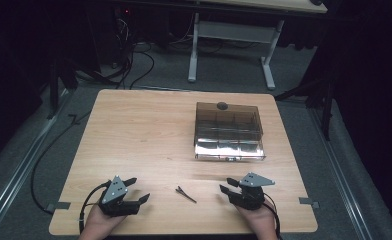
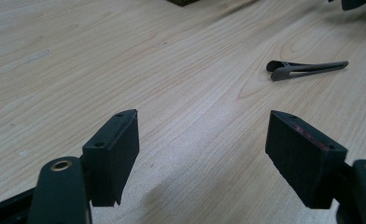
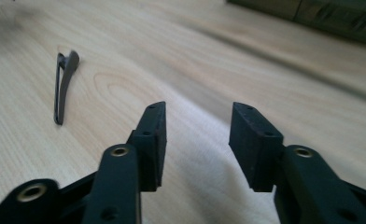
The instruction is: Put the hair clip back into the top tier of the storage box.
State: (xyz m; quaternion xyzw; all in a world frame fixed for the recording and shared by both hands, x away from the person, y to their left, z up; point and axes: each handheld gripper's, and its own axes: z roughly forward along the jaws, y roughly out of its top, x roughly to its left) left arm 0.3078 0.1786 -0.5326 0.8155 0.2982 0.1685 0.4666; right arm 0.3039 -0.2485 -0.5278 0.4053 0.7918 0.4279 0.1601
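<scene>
While both grippers rest near the front edge of the table [image 1: 134, 120], hair clip [image 1: 185, 194] noted lying flat on the bare wood, taken as landmark. Left gripper [image 1: 137, 190] to the left of the clip, right gripper [image 1: 225, 185] to the right of it, both a short way off, neither touching. Jaws of both spread wide and empty, nothing between the pads [image 2: 295, 156]; probably parked either side so that either hand can reach in. Clip seen as slim, dark and matte: long flat tapering prongs lying closed together, with a bent, looped spring end [image 2: 278, 69] raised slightly off the wood. Thin profile judged awkward to pinch from a flat surface; raised end likely the better hold. Smoky see-through box [image 1: 228, 131] with inner compartments and a dark knob [image 1: 222, 105] on its lid sits farther back from the clip, toward the right, well apart; presumably the destination, lid apparently on, not certain.
</scene>
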